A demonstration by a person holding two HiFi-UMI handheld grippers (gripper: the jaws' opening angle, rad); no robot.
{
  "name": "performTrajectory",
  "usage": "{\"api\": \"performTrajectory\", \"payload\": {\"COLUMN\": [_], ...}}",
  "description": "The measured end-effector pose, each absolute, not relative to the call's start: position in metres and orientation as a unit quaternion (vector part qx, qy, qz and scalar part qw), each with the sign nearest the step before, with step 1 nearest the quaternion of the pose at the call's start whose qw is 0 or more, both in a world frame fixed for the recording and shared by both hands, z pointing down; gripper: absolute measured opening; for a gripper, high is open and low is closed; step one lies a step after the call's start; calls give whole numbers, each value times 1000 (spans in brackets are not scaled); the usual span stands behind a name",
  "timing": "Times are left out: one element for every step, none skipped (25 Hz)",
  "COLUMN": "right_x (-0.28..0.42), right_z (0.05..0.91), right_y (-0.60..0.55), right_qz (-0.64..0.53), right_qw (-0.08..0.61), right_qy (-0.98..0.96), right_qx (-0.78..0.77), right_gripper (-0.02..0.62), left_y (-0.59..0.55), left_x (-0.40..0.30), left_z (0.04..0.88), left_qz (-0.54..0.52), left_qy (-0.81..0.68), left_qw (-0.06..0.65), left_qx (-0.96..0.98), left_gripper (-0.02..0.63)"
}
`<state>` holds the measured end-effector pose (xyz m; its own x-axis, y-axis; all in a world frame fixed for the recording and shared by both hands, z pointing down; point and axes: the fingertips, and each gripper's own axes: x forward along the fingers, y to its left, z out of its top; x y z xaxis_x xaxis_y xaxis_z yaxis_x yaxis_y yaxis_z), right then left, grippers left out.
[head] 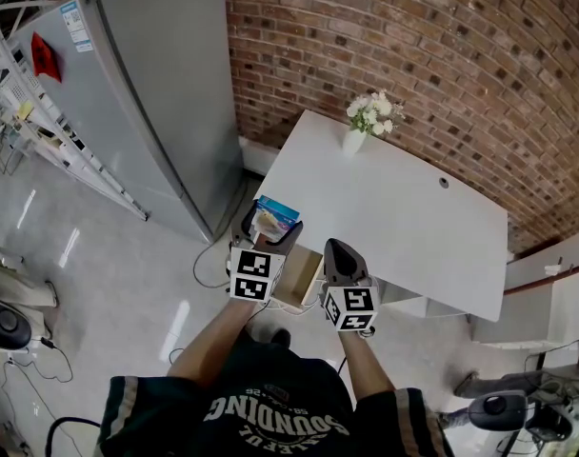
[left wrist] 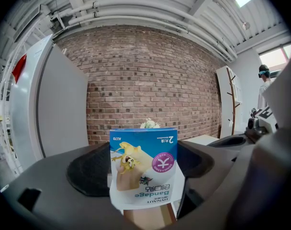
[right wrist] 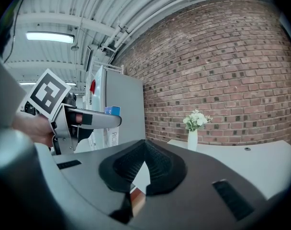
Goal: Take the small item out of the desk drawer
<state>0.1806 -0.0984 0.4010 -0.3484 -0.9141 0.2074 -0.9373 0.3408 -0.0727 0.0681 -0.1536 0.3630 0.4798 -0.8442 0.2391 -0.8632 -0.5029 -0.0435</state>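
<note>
**Left tongs** (head: 271, 225): clamped on a packet (left wrist: 143, 169), one jaw on each side edge. They hold it in the air off the counter's (head: 404, 219) near left corner.

**Right tongs** (head: 338, 249): jaws together, with nothing between them. They sit just right of the left tongs, at the counter's near edge.

**Drawer** (head: 302, 276): pulled open under the counter's near left corner. A strip of its pale wood shows between the two tongs. The packet is outside it and above it.

**Packet**: in the left gripper view its printed face is turned to the camera. The long axis stands upright there, with the blue band on top, the white end down between the jaws and the print upside down. In the head view the blue band points away from the person, toward the counter top.

**Surroundings**: a white vase (head: 354, 142) of pale flowers (head: 371, 110) stands at the counter's far left edge, well apart from both tongs. A small dark hole (head: 443, 183) marks the counter's far side. A grey fridge (head: 161, 93) stands left of the counter, close to its left end.

**Surface and room**: the white counter is set against a red brick wall (head: 413, 46). The floor (head: 109, 265) is glossy and pale grey, with cables lying on it left of the counter. White pipes (left wrist: 136, 13) run overhead.
</note>
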Motion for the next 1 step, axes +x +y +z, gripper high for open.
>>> {"api": "performTrajectory", "payload": {"right_x": [181], "right_z": [401], "right_y": [-98], "right_qz": [90], "right_qw": [65], "right_qy": [-816], "right_qx": [567], "right_gripper": [23], "left_y": [-154], "left_x": [68], "left_z": [363], "left_qz": [115], "left_qy": [-497], "left_qw": [42], "left_qx": [859], "left_gripper": [445]}}
